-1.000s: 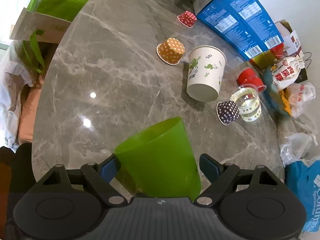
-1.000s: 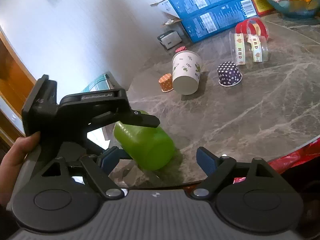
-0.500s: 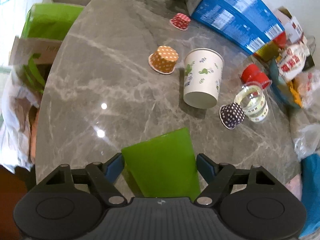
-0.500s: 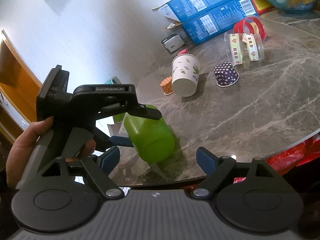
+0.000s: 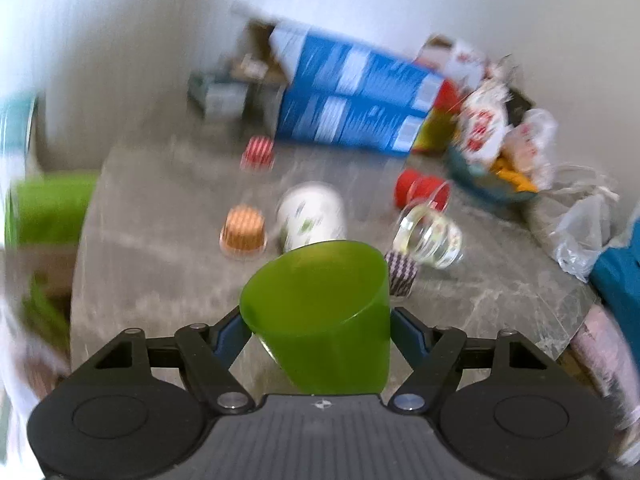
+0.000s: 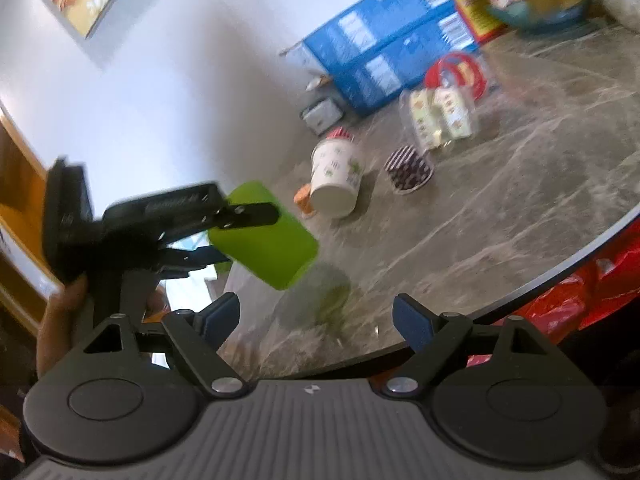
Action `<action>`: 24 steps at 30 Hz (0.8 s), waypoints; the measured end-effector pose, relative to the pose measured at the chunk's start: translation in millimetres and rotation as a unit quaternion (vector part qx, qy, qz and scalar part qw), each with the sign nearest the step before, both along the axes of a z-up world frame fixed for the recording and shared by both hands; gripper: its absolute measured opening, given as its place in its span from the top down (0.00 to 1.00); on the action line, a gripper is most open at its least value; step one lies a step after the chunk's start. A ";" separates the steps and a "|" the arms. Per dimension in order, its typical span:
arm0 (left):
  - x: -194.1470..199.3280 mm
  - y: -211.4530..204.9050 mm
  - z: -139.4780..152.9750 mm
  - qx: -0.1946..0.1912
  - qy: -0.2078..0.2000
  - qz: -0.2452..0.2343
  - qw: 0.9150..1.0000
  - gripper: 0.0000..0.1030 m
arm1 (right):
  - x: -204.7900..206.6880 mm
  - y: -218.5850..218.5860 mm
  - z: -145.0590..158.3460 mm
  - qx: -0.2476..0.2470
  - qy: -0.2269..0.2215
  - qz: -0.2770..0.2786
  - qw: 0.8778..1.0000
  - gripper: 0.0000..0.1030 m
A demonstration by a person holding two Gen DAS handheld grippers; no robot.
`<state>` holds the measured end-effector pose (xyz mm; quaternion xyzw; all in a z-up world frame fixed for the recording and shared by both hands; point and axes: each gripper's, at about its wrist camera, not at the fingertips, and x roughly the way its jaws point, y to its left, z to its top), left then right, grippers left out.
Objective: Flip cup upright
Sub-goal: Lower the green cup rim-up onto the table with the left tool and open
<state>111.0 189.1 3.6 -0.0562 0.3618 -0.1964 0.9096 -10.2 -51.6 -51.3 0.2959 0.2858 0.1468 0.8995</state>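
My left gripper (image 5: 316,326) is shut on a green plastic cup (image 5: 324,312). In the right wrist view the cup (image 6: 268,240) is lifted off the grey marble table (image 6: 500,216) and lies tilted on its side in the air, its flat base pointing right and down. The left gripper (image 6: 248,232) clamps it from the left there. My right gripper (image 6: 316,316) is open and empty, low over the table's near edge, just below the cup. Both views are blurred by motion.
A white printed paper cup (image 6: 338,184), a small orange cup (image 5: 244,232), a red striped cup (image 5: 258,154), a dark dotted cup (image 6: 408,168) and a clear jar (image 6: 440,120) sit mid-table. Blue boxes (image 6: 384,56) and snack bags (image 5: 488,128) line the back.
The left gripper has lifted the green cup off the table and swung it up, so the cup has tipped from base-up towards lying sideways. The right gripper stays open.
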 end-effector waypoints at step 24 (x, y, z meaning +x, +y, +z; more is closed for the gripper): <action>-62.5 -36.4 -50.1 0.139 -0.205 -0.100 0.964 0.24 | -33.9 -5.7 -0.4 -0.062 -0.011 -0.095 0.993 0.17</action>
